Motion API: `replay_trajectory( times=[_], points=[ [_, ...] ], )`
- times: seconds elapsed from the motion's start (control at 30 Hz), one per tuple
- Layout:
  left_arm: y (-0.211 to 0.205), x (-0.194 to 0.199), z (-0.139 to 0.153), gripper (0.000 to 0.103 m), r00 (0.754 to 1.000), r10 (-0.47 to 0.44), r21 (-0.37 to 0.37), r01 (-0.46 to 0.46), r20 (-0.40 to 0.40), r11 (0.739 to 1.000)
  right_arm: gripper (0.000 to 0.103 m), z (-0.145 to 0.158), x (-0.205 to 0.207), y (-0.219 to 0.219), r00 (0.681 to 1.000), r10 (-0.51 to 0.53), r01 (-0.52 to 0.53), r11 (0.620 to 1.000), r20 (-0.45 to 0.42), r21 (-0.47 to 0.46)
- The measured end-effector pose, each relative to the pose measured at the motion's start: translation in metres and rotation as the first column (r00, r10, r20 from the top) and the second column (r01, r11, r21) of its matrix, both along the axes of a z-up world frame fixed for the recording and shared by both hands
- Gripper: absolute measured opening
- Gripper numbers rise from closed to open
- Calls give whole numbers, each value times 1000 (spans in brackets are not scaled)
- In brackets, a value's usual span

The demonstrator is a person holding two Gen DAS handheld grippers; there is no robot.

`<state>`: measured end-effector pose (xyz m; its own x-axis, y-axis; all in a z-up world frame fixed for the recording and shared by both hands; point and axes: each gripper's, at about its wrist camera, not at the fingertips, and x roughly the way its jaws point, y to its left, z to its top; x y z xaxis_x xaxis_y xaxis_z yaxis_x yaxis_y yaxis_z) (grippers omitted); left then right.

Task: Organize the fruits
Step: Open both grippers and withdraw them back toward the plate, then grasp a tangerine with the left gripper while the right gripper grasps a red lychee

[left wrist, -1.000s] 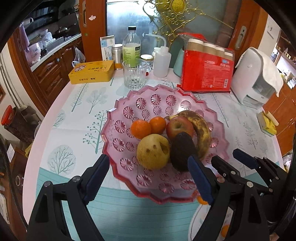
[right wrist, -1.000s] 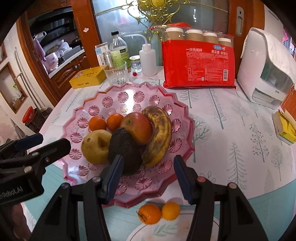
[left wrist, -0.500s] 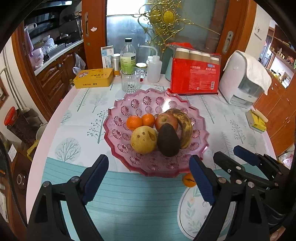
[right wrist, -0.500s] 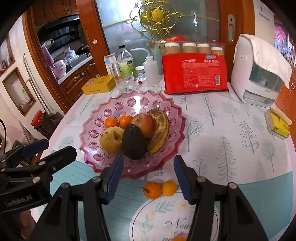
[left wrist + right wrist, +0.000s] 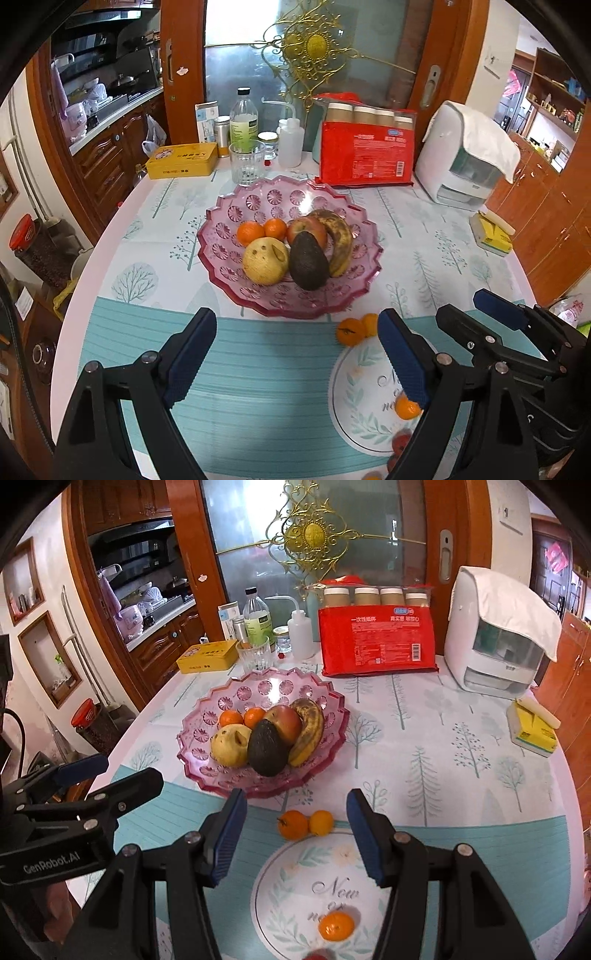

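Currently the fruits are split: the pink bowl holds two mandarins, a pear, an avocado, an apple and a banana, piled tightly at its centre. Just in front of the bowl, on the tablecloth, two loose mandarins sit touching each other; further in front of the bowl a third mandarin lies on the round printed patch, with something red at the frame edge that I cannot identify. Long axes: the banana runs from the bowl's far side toward its near rim, curving around the apple; the avocado lies roughly parallel, narrow end toward the far rim. Mandarins have no useful axis. Risks, as judgement: the loose mandarins are round and touching, so closing on one may nudge the other into a roll across the cloth; dropping a fruit onto the pile could dislodge the pear or avocado toward the bowl's shallow rim. Left gripper stands wide apart, nothing between the jaws. Right gripper stands moderately apart, also empty, hovering in front of the bowl with the mandarin pair seen between its fingers.
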<state>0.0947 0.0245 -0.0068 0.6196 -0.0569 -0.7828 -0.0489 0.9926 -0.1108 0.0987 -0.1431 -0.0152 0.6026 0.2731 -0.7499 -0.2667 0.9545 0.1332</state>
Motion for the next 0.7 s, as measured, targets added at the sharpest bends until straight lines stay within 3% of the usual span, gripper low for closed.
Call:
replay_trajectory(
  times=[0.23,0.7],
  points=[
    [-15,-26,-6,88,1000,-16,9,16,-4,1000,57,-7,-20,-22,1000,-7,7,1000,-17,-4],
    [-51,-69,-70,88,981,-142,21,145,-131,989,57,-56,-61,-52,996,-4,0,999,-90,-48]
  ],
)
